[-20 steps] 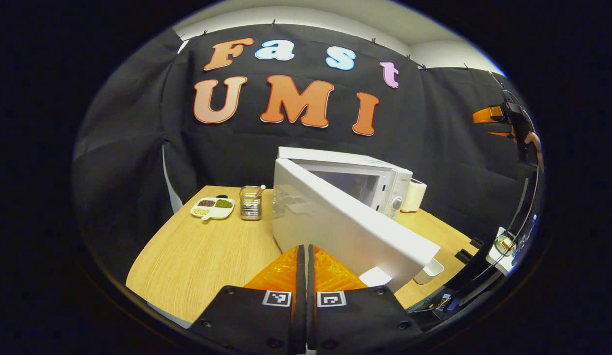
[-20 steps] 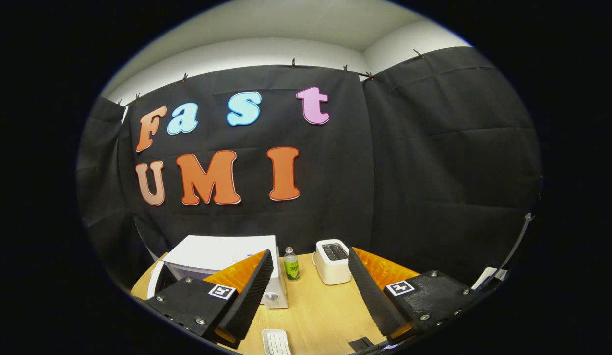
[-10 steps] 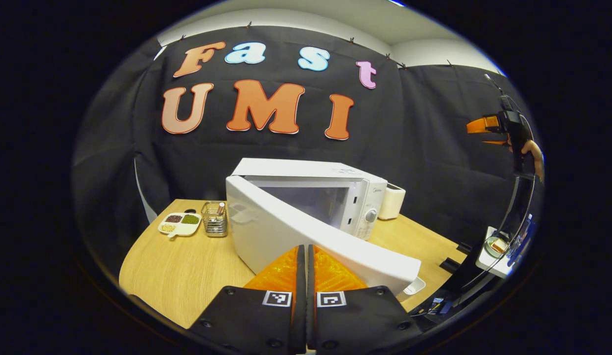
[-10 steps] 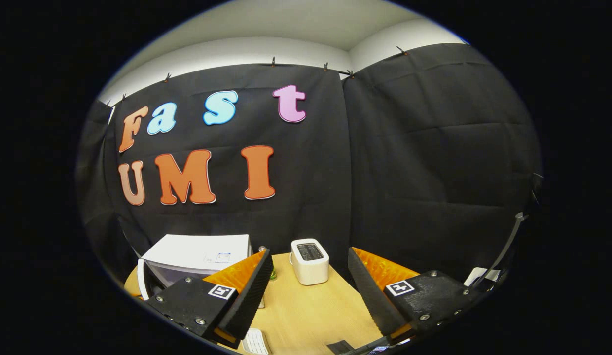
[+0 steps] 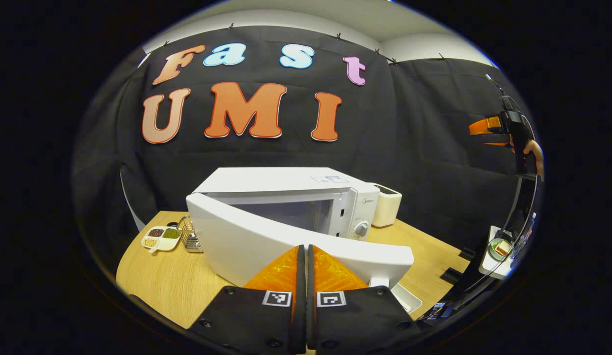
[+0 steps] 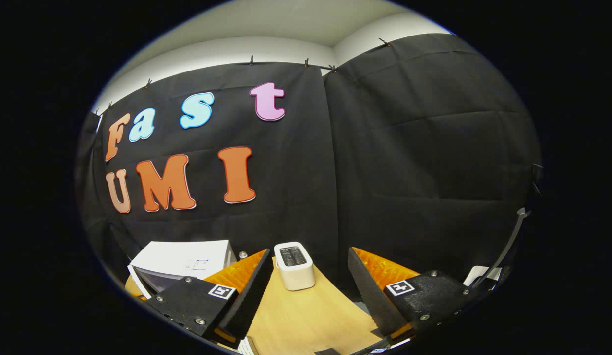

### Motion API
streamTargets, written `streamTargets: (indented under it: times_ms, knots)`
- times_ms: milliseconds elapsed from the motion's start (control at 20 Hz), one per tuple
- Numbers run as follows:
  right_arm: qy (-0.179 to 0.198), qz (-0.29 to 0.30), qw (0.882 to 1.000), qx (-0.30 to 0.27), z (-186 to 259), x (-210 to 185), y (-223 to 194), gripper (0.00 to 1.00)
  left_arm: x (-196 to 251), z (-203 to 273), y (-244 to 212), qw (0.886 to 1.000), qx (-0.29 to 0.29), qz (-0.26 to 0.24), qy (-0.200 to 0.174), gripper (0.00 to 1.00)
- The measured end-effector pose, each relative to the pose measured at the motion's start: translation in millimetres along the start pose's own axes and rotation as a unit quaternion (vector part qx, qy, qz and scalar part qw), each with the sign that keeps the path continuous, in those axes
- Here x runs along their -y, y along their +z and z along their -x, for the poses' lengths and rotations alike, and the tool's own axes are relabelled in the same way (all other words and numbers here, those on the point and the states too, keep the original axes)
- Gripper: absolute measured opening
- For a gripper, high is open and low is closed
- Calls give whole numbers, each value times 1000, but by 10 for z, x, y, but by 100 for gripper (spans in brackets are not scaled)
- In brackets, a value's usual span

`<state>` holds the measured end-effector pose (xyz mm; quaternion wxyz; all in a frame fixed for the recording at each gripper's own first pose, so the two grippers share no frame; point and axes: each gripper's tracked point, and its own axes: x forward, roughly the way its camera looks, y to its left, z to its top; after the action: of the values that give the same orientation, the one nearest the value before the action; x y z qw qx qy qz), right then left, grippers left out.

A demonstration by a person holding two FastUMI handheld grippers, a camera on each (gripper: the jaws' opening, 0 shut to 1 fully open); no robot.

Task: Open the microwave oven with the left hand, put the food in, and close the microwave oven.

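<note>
The white microwave (image 5: 281, 180) stands mid-table with its door (image 5: 246, 244) ajar, hinged at the left and angled towards me. My left gripper (image 5: 302, 250) is shut with nothing between its fingers, and its tips are right at the door's outer face near the free edge. The oven's inside is dim, so I cannot tell what it holds. My right gripper (image 6: 309, 291) is open and empty, held high above the table's right part. It also appears far off as the right gripper (image 5: 488, 129) in a hand (image 5: 532, 150). The microwave (image 6: 182, 257) lies at lower left in the right gripper view.
A white toaster (image 5: 387, 204) stands right of the microwave, also seen as the toaster (image 6: 294, 264). A divided dish (image 5: 160, 235) and a wire holder (image 5: 190, 240) sit at the table's left. A small white tray (image 5: 408, 298) lies by the front edge. A plate with food (image 5: 500, 246) rests on a side stand.
The door's gap has narrowed as my shut left gripper followed it inward. The right gripper view has swung rightward, and the green bottle has slipped behind its left finger.
</note>
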<state>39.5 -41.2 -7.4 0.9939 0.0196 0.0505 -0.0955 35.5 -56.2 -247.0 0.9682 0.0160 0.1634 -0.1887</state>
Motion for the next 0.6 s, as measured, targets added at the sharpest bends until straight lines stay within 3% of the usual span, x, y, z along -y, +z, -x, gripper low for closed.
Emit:
streamTargets:
  times_ms: [600]
  knots:
    - [-30,28,999,14,-391,628,328,95,332,-983,175,1000,12,5,17,5]
